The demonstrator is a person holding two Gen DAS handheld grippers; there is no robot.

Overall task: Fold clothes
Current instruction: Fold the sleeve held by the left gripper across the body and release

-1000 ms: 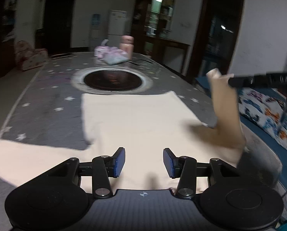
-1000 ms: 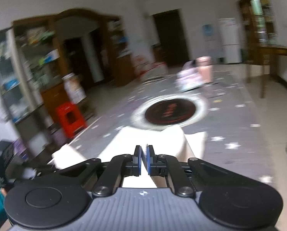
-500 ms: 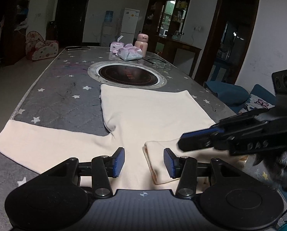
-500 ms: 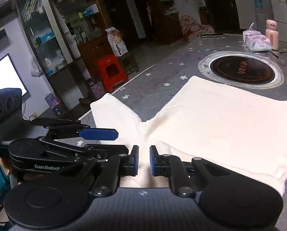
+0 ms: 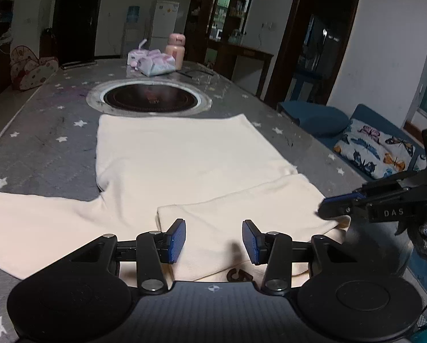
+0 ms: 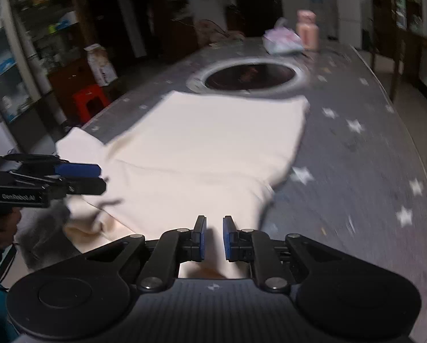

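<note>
A cream long-sleeved top [image 5: 179, 165] lies flat on the grey star-patterned table [image 5: 41, 148]. Its right sleeve [image 5: 242, 211] is folded across the chest; its left sleeve [image 5: 27, 223] lies stretched out to the left. My left gripper [image 5: 213, 241] is open and empty, low over the folded sleeve near the collar. My right gripper [image 6: 213, 237] is open a little and empty, over the shoulder end of the top [image 6: 207, 154]. It also shows at the right of the left wrist view [image 5: 336, 205], at the sleeve fold. The left gripper shows in the right wrist view [image 6: 79, 177].
A round black hotplate [image 5: 150, 100] is set in the table beyond the top's hem. Tissue packs [image 5: 153, 63] and a pink bottle [image 5: 176, 47] stand at the far end. A blue sofa with a butterfly cushion [image 5: 376, 154] is off the right edge. A red stool [image 6: 90, 103] stands by shelves.
The right gripper carried the right sleeve over the chest, laid it down and opened, then drew back towards the right shoulder. The left gripper stayed open and shifted slightly.
</note>
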